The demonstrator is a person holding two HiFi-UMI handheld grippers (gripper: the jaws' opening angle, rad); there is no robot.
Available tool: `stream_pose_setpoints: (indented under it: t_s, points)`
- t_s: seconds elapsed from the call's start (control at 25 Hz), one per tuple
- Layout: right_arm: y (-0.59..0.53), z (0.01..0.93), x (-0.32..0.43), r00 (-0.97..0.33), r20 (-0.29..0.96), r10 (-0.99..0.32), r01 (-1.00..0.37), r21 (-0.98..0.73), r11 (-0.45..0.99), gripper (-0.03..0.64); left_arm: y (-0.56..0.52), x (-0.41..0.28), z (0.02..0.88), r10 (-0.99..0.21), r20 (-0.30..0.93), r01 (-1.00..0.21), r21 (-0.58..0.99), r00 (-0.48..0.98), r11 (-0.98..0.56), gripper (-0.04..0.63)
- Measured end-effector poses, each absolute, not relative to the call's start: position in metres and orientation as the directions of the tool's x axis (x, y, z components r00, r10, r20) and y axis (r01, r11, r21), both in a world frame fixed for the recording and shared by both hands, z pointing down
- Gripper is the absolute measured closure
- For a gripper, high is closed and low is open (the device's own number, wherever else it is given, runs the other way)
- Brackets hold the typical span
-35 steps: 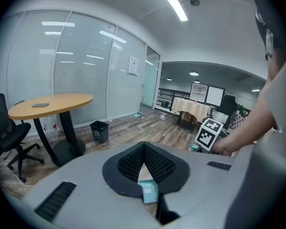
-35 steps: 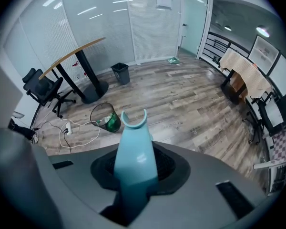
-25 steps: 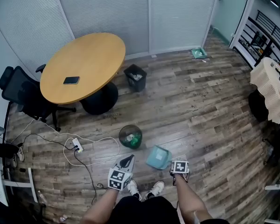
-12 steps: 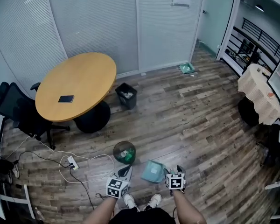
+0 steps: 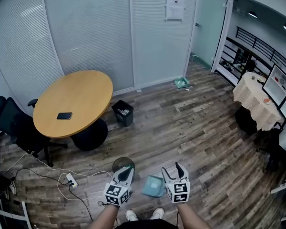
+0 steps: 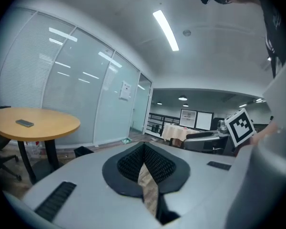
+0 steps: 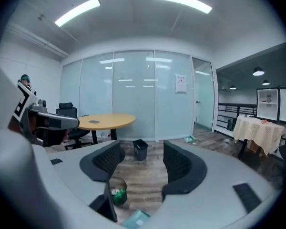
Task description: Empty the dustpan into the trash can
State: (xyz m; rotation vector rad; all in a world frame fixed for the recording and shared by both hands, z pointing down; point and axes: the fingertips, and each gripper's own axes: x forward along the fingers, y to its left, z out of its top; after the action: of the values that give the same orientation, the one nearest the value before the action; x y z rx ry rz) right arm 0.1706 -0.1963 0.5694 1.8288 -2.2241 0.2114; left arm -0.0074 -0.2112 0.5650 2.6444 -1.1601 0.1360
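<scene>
A teal dustpan (image 5: 154, 186) lies on the wood floor between my two grippers and below them; its edge also shows in the right gripper view (image 7: 136, 219). The round dark trash can (image 5: 122, 163), with green and white rubbish inside (image 7: 117, 195), stands just left of it, partly hidden by my left gripper (image 5: 123, 175). The left gripper (image 6: 144, 147) is shut and holds nothing. My right gripper (image 5: 172, 171) is raised above the dustpan and open (image 7: 140, 160). Its jaws have just swung wide and eased back a touch, with nothing between them.
A round wooden table (image 5: 71, 103) with a phone (image 5: 64, 115) stands at the left, an office chair (image 5: 14, 128) beside it. A black square bin (image 5: 123, 112) sits by the table. A power strip with cables (image 5: 70, 179) lies left of the trash can. A cloth-covered table (image 5: 252, 97) stands right.
Both grippers have come up from the floor, the right one much more. The right gripper's jaws now stand wider and away from the dustpan. The head view has tilted up.
</scene>
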Motion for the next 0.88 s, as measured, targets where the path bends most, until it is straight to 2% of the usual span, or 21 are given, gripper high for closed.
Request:
stream_pose_setpoints:
  t_s: [0.08, 0.24, 0.28, 0.52, 0.88]
  points:
    - [-0.195, 0.543, 0.168, -0.15, 0.232, -0.961, -0.982, 0.074, 0.171, 0.365, -0.215, -0.006, 0.548, -0.712, 0.16, -0.729, 0.187, 0.684, -0.658, 0.584]
    - [-0.191, 0.506, 0.165, -0.083, 0.143, -0.986, -0.987, 0.128, 0.102, 0.57, -0.217, -0.008, 0.519, -0.723, 0.114, -0.73, 0.172, 0.682, -0.661, 0.584]
    - [-0.189, 0.498, 0.163, -0.087, 0.117, -0.989, -0.986, 0.133, 0.103, 0.591, -0.216, -0.008, 0.514, -0.727, 0.105, -0.732, 0.164, 0.679, -0.661, 0.584]
    - [-0.183, 0.46, 0.144, -0.151, -0.01, -0.989, -0.977, 0.152, 0.147, 0.594, -0.215, -0.008, 0.492, -0.731, 0.069, -0.733, 0.118, 0.679, -0.67, 0.584]
    - [-0.185, 0.444, 0.13, -0.191, -0.044, -0.981, -0.968, 0.173, 0.181, 0.594, -0.217, -0.005, 0.488, -0.721, 0.069, -0.723, 0.103, 0.69, -0.683, 0.584]
